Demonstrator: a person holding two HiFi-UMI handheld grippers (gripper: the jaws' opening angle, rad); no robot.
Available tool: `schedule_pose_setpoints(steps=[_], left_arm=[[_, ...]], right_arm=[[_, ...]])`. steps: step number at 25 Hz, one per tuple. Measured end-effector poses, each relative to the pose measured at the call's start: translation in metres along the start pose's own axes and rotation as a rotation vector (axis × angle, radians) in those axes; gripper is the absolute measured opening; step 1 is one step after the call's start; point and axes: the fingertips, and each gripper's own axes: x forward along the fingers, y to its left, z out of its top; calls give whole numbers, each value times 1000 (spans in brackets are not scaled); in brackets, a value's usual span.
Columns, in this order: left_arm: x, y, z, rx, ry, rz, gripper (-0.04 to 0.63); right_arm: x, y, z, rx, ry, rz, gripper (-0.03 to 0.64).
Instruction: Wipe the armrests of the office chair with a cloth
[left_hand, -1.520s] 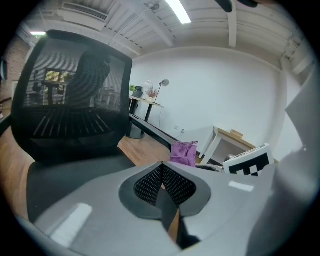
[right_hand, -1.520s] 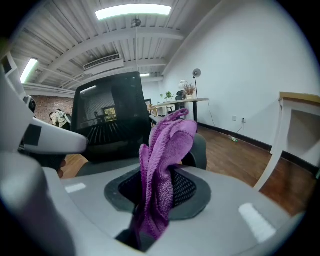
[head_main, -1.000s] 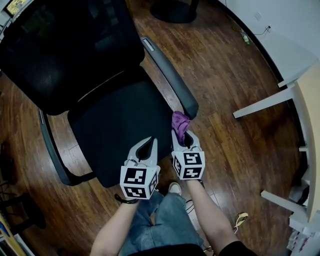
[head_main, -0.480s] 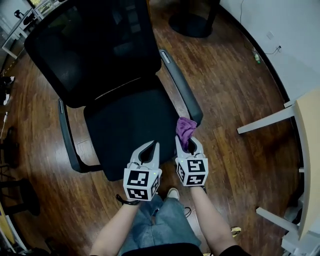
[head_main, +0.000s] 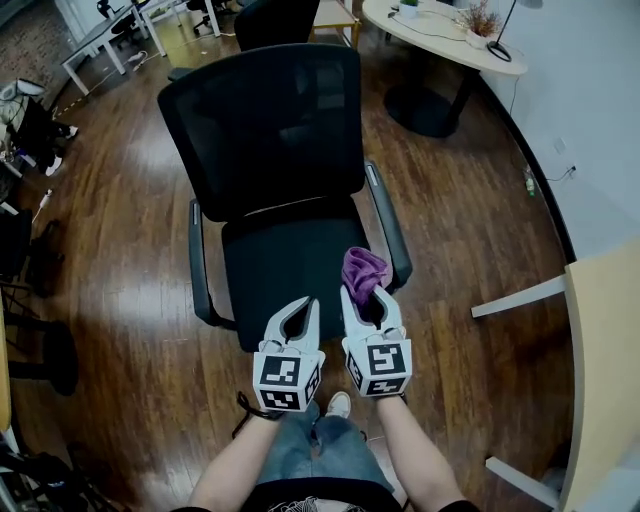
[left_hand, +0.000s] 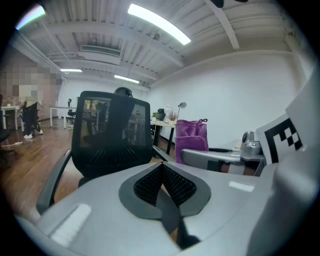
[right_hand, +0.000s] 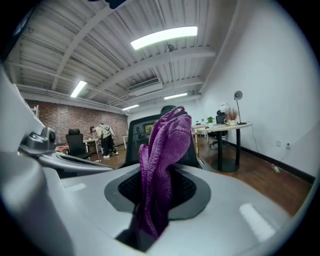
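A black office chair (head_main: 268, 130) faces me, with its left armrest (head_main: 197, 262) and right armrest (head_main: 388, 228) along the seat (head_main: 285, 275). My right gripper (head_main: 362, 293) is shut on a purple cloth (head_main: 362, 268), which stands bunched up above the seat's front right corner, just left of the right armrest's front end. In the right gripper view the cloth (right_hand: 162, 160) rises out of the closed jaws and hides part of the chair's back (right_hand: 134, 136). My left gripper (head_main: 304, 304) hovers beside it over the seat's front edge, shut and holding nothing; the left gripper view shows its pads (left_hand: 159, 176) meeting.
A round table (head_main: 440, 30) on a dark pedestal stands behind the chair on the wood floor. A pale desk (head_main: 603, 340) with white legs (head_main: 520, 295) is at the right. Desks and another chair stand at the far left. People (right_hand: 105, 140) stand far off.
The head view has drawn back, so the whole chair now shows and looks smaller. Both grippers stay side by side at the seat's front, and the cloth stays held.
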Motion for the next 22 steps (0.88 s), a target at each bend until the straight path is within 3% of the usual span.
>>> schedule_pose_setpoints(steps=[6,22], left_arm=[[-31,12,40,-15,-93,74,5],[-68,47,60,-62,-164,154,5]], right_arm=[[-14,44,48,-32,-72,90,98],[0,104,64,-64,-85,228,98]])
